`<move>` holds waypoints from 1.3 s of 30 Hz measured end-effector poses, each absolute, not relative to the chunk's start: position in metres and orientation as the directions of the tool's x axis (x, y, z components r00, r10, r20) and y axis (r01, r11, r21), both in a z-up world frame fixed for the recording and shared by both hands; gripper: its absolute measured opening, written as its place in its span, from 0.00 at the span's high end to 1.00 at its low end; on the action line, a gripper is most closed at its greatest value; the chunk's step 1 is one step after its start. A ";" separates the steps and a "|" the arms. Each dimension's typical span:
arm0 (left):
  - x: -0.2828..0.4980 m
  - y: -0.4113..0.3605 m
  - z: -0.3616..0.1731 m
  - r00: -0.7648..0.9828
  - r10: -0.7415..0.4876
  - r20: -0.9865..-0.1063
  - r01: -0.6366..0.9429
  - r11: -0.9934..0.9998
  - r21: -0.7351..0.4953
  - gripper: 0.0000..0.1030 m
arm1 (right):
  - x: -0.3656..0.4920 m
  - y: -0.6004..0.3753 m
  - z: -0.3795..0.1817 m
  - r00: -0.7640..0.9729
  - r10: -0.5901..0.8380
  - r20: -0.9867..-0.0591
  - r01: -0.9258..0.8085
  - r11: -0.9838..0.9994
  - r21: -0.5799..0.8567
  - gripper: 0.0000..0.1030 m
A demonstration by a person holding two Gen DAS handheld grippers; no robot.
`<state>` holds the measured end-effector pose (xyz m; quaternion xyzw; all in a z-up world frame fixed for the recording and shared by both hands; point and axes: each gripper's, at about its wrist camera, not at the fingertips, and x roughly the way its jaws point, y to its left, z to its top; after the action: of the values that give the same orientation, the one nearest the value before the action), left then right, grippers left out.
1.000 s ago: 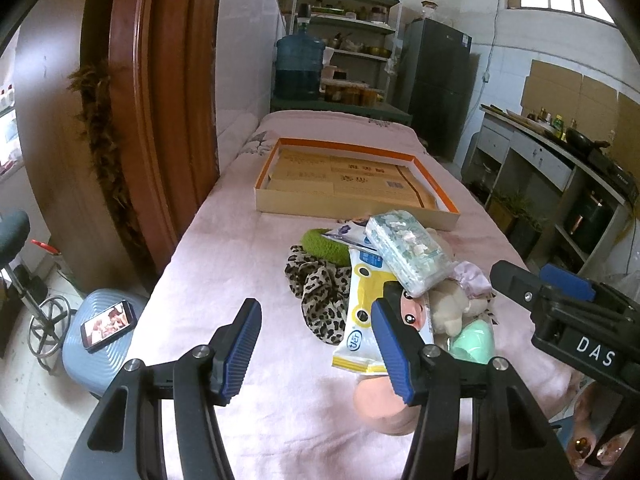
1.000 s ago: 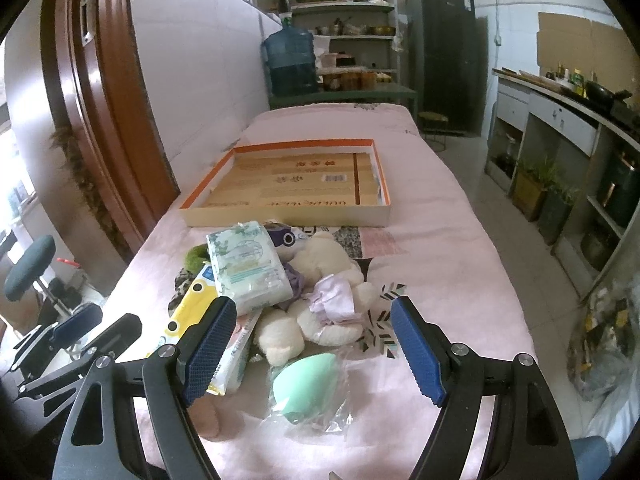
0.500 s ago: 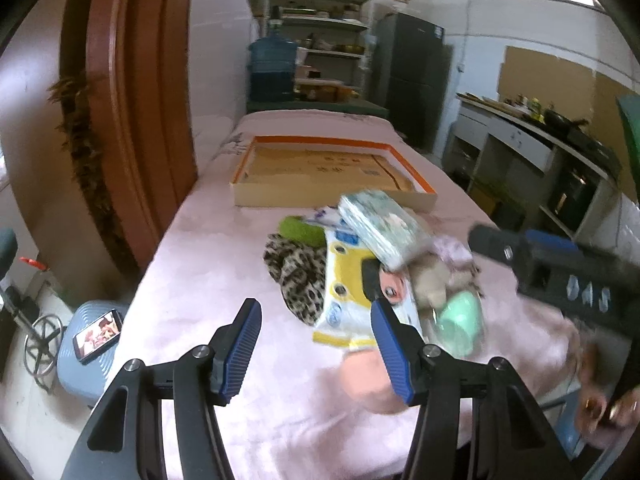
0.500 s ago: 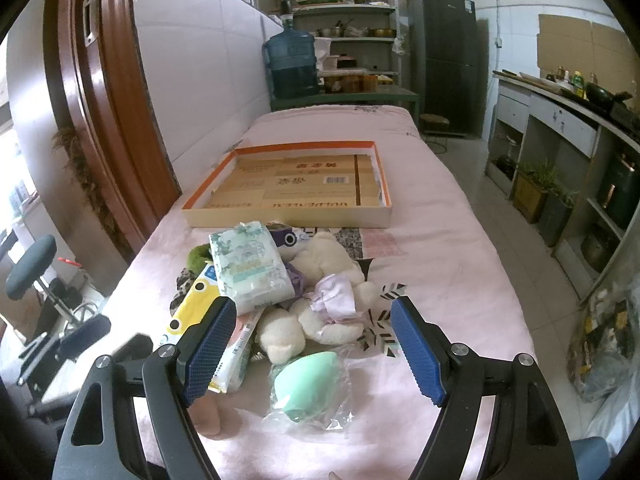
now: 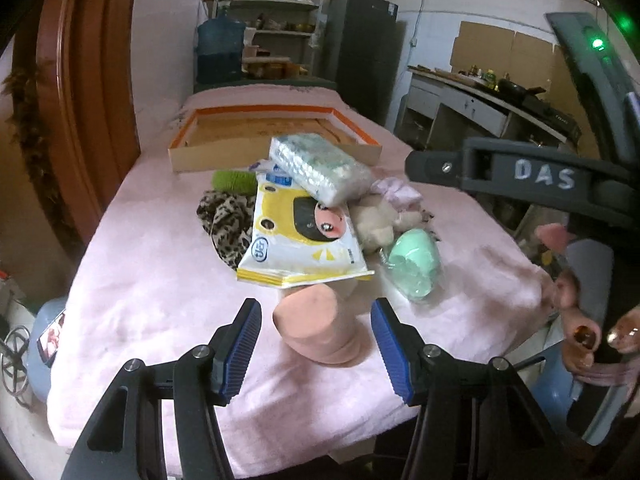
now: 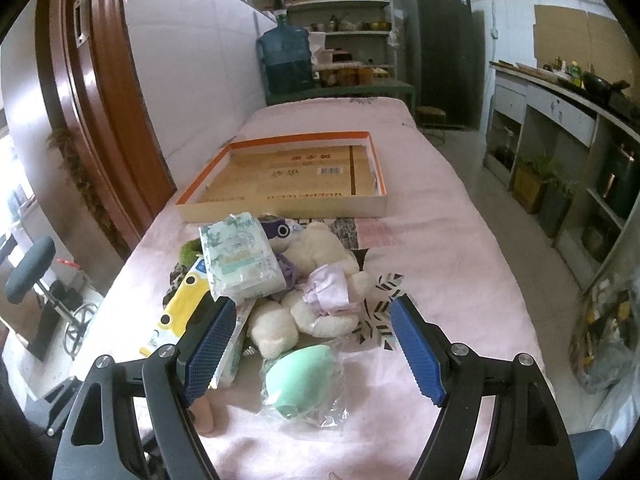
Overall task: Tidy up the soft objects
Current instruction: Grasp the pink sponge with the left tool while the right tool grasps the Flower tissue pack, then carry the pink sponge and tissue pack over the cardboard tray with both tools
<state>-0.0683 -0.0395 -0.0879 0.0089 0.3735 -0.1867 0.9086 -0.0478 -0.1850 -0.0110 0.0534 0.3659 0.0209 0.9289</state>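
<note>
A heap of soft things lies on the pink cloth. Nearest is a peach sponge (image 5: 320, 330), framed by my open left gripper (image 5: 314, 344), whose blue pads stand on either side without touching it. Behind it lie a yellow wipes pack (image 5: 302, 242), a clear tissue pack (image 5: 320, 168), a leopard scrunchie (image 5: 226, 220), a green scrunchie (image 5: 234, 180), a white plush bear (image 6: 316, 256) and a mint sponge in a clear bag (image 6: 302, 376). My right gripper (image 6: 310, 346) hangs open just above the mint sponge. An orange-rimmed cardboard tray (image 6: 288, 172) sits empty farther back.
The cloth-covered table (image 6: 440, 260) ends close to me. A wooden door frame (image 5: 92, 80) rises at the left and a kitchen counter (image 6: 560, 100) runs along the right. A blue stool with a phone (image 5: 50, 336) stands by the table's left side.
My left gripper has swung right and dropped toward the near end of the heap, so the peach sponge now sits between its pads. The right gripper has stayed put.
</note>
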 end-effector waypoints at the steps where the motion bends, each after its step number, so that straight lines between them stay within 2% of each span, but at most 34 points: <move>1: -0.065 -0.040 -0.091 0.644 -0.330 -0.690 0.339 0.932 -0.129 0.44 | -0.048 -0.185 -0.012 0.730 0.078 -0.679 0.001 0.993 0.115 0.22; 3: -0.059 -0.039 -0.099 0.624 -0.332 -0.708 0.327 0.933 -0.149 0.45 | -0.047 -0.187 -0.013 0.729 0.076 -0.680 0.003 0.994 0.113 0.22; 6: -0.054 -0.037 -0.107 0.593 -0.367 -0.717 0.325 0.924 -0.203 0.52 | -0.045 -0.188 -0.015 0.726 0.078 -0.683 0.004 0.993 0.118 0.22; 7: -0.054 -0.036 -0.108 0.589 -0.385 -0.710 0.328 0.917 -0.225 0.57 | -0.044 -0.188 -0.015 0.725 0.080 -0.684 0.003 0.993 0.119 0.22; 11: -0.053 -0.036 -0.108 0.593 -0.398 -0.700 0.334 0.913 -0.236 0.60 | -0.038 -0.187 -0.018 0.720 0.104 -0.686 -0.016 0.991 0.133 0.22; 17: -0.056 -0.032 -0.103 0.610 -0.406 -0.681 0.343 0.909 -0.236 0.61 | -0.018 -0.171 -0.020 0.713 0.182 -0.678 -0.108 0.983 0.151 0.22; 26: -0.059 -0.012 -0.093 0.649 -0.376 -0.661 0.323 0.923 -0.209 0.61 | 0.037 -0.139 -0.045 0.603 0.264 -0.753 -0.234 0.961 0.149 0.22; 27: -0.058 -0.008 -0.093 0.652 -0.372 -0.661 0.315 0.926 -0.211 0.61 | 0.040 -0.138 -0.049 0.591 0.271 -0.760 -0.240 0.958 0.155 0.30; 28: -0.058 -0.003 -0.092 0.653 -0.368 -0.661 0.306 0.928 -0.214 0.61 | 0.042 -0.138 -0.051 0.583 0.277 -0.764 -0.243 0.957 0.161 0.45; 29: -0.057 0.000 -0.092 0.654 -0.367 -0.662 0.299 0.929 -0.219 0.61 | 0.044 -0.138 -0.053 0.574 0.285 -0.768 -0.246 0.954 0.171 0.49; 39: -0.060 0.013 -0.081 0.663 -0.361 -0.656 0.307 0.930 -0.202 0.61 | 0.039 -0.146 -0.043 0.587 0.316 -0.746 -0.258 0.946 0.198 0.52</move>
<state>-0.0596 0.0129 -0.0810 -0.0369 0.3676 -0.1834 0.9110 0.0394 -0.1461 -0.0434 0.0341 0.4251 0.1613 0.8900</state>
